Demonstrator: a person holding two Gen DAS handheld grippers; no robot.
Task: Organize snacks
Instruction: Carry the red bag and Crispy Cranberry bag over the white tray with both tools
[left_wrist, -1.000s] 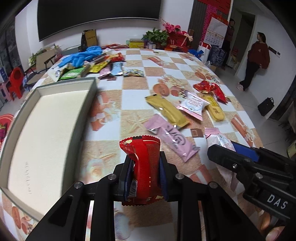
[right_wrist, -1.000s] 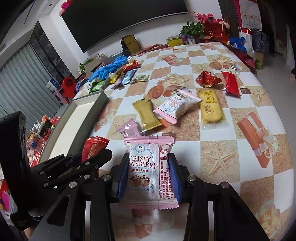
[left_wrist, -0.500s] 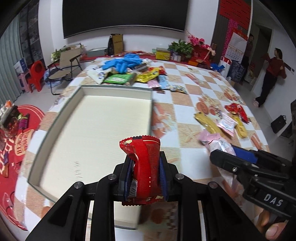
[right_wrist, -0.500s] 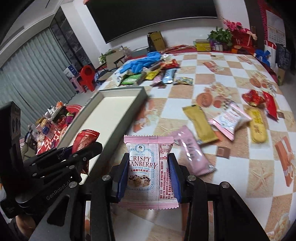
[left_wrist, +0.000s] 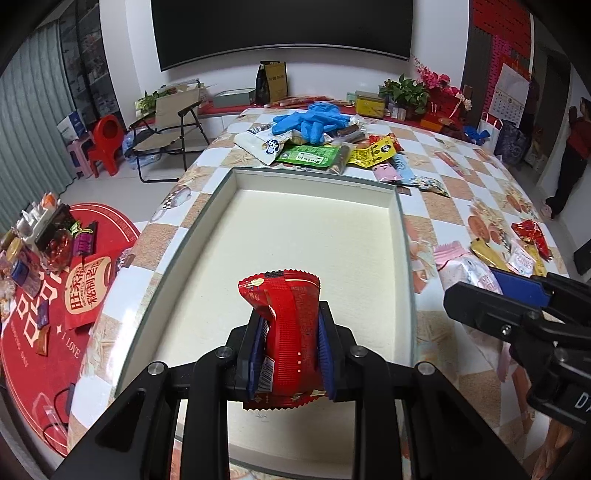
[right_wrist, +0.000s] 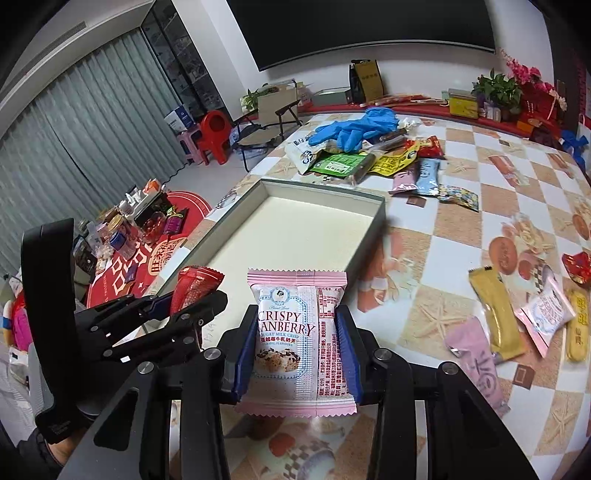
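While you look along the left gripper, its fingers are clamped on a red snack packet, held upright, crimped top edge uppermost. Packet sits above the near half of the shallow white tray, which is bare inside. Tray lies on the checkered surface. Beyond its far rim: a heap of snacks with a green packet, a yellow packet and blue gloves on top. At right edge, your right gripper shows from the side, a pale pink wrapper between its blue pads. Farther right on the surface, a gold packet and a crumpled red wrapper. A person stands by the far right wall.

From the right wrist: the right gripper has its fingers closed on a pink "Crispy Cranberry" packet, label facing the camera, upright. It hangs over the surface just outside the tray's near right corner. Your left gripper is at left, over the tray's near left part, the red packet pinched in it. Right of you on the surface: a long pink bar, a gold packet, a pink-and-white packet overlapping it, a yellow biscuit pack at the frame edge.
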